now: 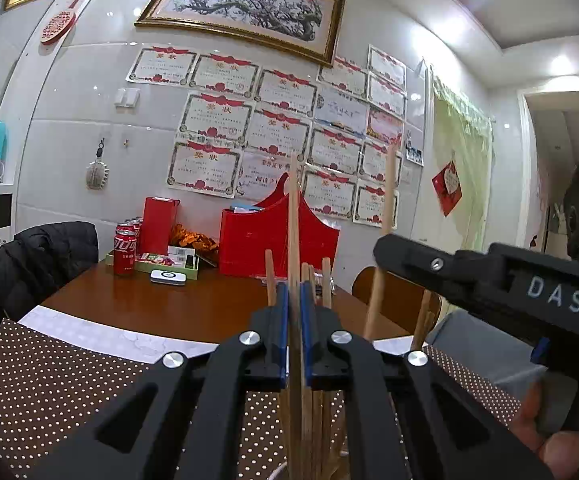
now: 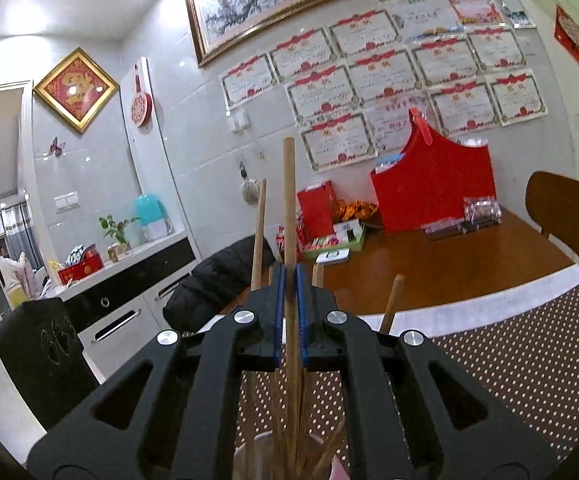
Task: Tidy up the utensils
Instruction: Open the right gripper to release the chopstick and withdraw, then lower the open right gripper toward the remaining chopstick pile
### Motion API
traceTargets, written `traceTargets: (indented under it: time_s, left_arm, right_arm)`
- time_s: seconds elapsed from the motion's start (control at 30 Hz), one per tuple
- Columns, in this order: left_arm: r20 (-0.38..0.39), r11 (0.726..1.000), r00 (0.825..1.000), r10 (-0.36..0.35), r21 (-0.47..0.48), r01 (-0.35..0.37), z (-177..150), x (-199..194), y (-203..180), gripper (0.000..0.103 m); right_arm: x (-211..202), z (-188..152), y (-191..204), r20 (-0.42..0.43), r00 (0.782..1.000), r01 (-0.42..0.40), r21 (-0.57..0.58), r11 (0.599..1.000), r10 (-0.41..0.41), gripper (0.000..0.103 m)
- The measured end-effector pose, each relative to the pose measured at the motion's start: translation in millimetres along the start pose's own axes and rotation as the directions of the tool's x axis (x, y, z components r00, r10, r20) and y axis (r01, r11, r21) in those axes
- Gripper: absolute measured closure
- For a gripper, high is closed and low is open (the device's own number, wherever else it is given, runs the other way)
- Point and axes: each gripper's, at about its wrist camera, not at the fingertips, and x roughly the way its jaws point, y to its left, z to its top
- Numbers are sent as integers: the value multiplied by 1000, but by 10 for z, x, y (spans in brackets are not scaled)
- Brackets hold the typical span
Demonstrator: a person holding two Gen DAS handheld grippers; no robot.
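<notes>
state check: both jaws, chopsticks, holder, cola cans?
Left gripper: jaws shut on upright chopstick.
Right gripper: jaws shut on upright chopstick.
Loose chopsticks: standing, leaning.
Clear holder: upright, holding chopsticks.
Cola cans: upright.

Both cameras low over the desk (image 1: 149,304), close behind their tongs, looking roughly level at the certificate wall (image 1: 249,120). Left view aims straight; right view angles leftward. Shared: red box (image 2: 433,184), framed painting (image 1: 245,4).

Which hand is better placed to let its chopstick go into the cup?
Right, probably: the right gripper holds a long wooden chopstick whose lower end reaches into the clear cup.
</notes>
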Motion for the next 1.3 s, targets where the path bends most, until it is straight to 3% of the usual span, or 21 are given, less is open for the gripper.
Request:
traceTargets:
  time_s: [0.03,0.07,0.1,0.13,0.23,0.43,0.63,0.7,0.87,1.03,1.3]
  left_arm:
    - [-6,1000,1000,-8,1,8,3,-4,-2,94]
    - [-11,1000,1000,-14,3,14,17,-12,-5,89]
    - [-9,1000,1000,-11,4,11,35,-25,-7,69]
    - [0,1000,1000,-2,4,2,58,-58,-4,50]
    - [25,1000,1000,10,-4,-10,127,-141,14,31]
    - [26,1000,999,19,23,-20,341,-292,-77,21]
    - [-49,994,998,37,100,-32,473,-642,-289,18]
    - [-86,987,994,73,152,-59,451,-788,-341,18]
    - [-173,985,981,91,162,-62,292,-1106,-334,18]
    - [-268,987,958,107,147,-69,27,-1381,-267,18]
    - [-450,985,882,139,153,-78,-575,-1739,-102,18]
  right_arm:
    - [7,8,-13,-15,1000,0,9,1000,0,86]
    - [-2,21,-26,-19,1000,-2,20,1000,2,48]
    - [-20,34,-39,-16,1000,1,30,1000,-1,23]
    - [-74,55,-64,5,1000,3,46,999,-3,7]
    - [-216,134,-91,49,999,10,57,998,-13,7]
    - [-493,329,-161,121,991,38,103,994,-51,6]
    - [-729,488,-175,118,990,67,134,989,-83,6]
    - [-830,501,-147,103,990,80,134,988,-94,6]
    - [-1074,338,-14,8,990,136,74,988,-137,6]
    - [-1299,-26,43,-142,971,201,38,979,-194,6]
    - [-1572,-737,64,-323,920,231,-8,973,-221,6]
